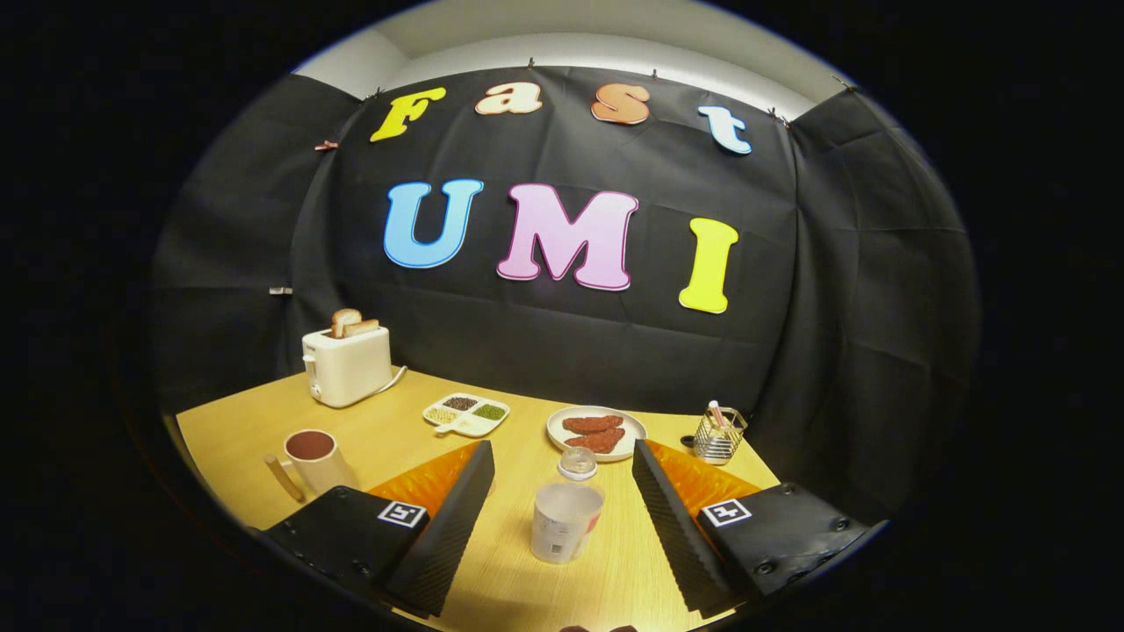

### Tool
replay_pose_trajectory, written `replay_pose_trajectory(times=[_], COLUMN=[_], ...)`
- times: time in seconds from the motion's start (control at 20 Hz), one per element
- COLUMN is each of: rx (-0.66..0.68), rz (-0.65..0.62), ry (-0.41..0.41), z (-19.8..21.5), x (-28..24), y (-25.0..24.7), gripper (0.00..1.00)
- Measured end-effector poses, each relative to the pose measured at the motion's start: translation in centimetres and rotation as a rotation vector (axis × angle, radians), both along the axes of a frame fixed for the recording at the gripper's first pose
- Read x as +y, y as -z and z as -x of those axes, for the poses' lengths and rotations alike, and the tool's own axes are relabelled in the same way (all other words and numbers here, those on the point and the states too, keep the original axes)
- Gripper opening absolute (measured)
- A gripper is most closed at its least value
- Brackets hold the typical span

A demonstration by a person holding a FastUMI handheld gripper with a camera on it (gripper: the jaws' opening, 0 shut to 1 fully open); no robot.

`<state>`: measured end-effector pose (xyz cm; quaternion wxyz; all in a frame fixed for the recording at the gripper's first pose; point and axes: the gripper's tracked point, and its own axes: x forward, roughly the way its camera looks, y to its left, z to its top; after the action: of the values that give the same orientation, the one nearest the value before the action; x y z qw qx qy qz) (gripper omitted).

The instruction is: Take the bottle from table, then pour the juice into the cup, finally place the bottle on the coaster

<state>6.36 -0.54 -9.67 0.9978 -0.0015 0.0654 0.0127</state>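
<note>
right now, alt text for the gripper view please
The open claw hovers over a wooden table, its fingers either side of a small clear-capped bottle. Beyond lie a cup, toaster and plate of sausages.

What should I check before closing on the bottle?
1. Gripper open: ok, fingers spread wide, nothing held.
2. Bottle between the fingers: ok, it stands upright in the gap, touching neither.
3. Bottle centred: ok, roughly midway between them.
4. Cap state: cannot tell; a clear cap-like top shows at the neck, but sealed or loose is unclear.
5. Cup ready: ok, upright on the table beyond the left finger, dark inside.
6. Coaster located: cannot tell; orange patches beside the fingers may be it.
</note>
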Motion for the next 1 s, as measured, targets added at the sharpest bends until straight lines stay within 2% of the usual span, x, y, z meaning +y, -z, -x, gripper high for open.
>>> replay_pose_trajectory(times=[0.3,1.0], rx=[0.029,0.100], rz=[-0.023,-0.093], ry=[0.023,0.031], z=[-2.7,-5.6], x=[-0.5,-0.2], y=[3.3,9.9], gripper=[0.97,0.98])
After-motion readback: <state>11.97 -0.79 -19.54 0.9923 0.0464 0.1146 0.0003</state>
